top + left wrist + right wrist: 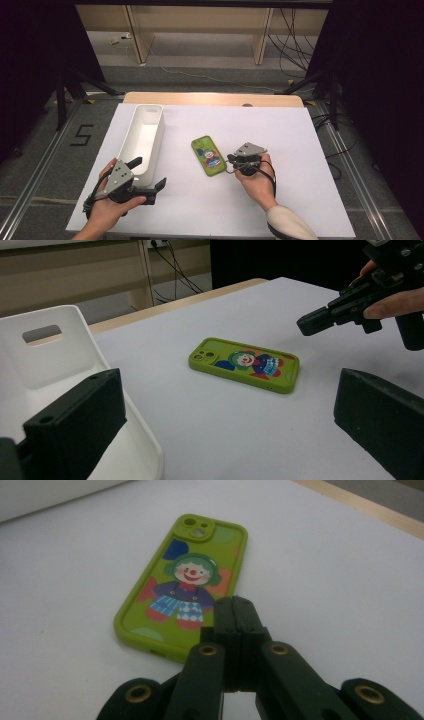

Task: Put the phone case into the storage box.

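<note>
A green phone case [208,156] with a clown picture lies flat, camera end away from me, in the middle of the white table. In the right gripper view the phone case [182,587] is just beyond my right gripper [235,601], whose jaws are pressed together with nothing between them. In the high view the right gripper [231,159] sits at the case's right edge. My left gripper [147,174] is open, at the near end of the white bin [145,116]. The left gripper view shows its jaws wide apart, the phone case [245,363] ahead and the right gripper [311,323] at the upper right.
The long white bin [50,352], with a handle slot in its end wall, stands lengthwise on the table's left side. The white table sheet [285,135] spreads bare to the right and near the front edge. Floor cables and dark stands lie beyond the table.
</note>
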### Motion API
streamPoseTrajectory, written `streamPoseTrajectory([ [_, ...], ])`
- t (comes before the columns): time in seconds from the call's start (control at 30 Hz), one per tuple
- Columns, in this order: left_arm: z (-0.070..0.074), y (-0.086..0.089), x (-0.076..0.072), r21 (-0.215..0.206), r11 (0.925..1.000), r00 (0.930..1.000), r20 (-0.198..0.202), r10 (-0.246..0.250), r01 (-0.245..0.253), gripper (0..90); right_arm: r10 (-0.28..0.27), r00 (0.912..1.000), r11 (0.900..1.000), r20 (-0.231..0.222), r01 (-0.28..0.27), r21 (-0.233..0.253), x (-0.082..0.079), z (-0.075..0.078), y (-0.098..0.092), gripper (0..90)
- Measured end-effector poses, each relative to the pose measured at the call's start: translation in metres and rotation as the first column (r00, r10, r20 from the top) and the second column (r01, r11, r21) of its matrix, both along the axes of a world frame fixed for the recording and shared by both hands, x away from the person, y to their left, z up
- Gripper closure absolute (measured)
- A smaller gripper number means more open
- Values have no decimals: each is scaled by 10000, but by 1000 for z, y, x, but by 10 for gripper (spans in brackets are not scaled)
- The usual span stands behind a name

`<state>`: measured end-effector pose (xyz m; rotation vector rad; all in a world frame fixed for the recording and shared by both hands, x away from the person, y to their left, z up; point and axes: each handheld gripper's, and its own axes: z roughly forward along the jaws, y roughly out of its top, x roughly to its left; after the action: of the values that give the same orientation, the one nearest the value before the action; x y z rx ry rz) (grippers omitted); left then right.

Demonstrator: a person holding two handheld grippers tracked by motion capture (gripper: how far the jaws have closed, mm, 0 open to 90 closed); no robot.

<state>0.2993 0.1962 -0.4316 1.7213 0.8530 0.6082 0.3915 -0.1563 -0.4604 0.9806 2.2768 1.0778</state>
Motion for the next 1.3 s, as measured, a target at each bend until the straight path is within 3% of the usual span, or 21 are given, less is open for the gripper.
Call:
streamPoseTrajectory([
  [0.1,0,0,0,-8,10000,10000,7,5,-5,0,-212,9994,9997,-258,210,-86,6,-6,0,900],
  [0.43,0,0,-1,1,10000,10000,4,-32,32,0,-181,9935,9978,-1128,108,-653,14,-25,7,900],
  [0.93,0,-1,0,-23,10000,10000,-25,-47,47,0,1,9905,9975,-1374,-98,-704,15,-28,6,900],
  [1.3,0,0,0,-9,10000,10000,-32,-45,45,0,518,9877,9945,-1476,-644,-820,11,-27,13,900],
])
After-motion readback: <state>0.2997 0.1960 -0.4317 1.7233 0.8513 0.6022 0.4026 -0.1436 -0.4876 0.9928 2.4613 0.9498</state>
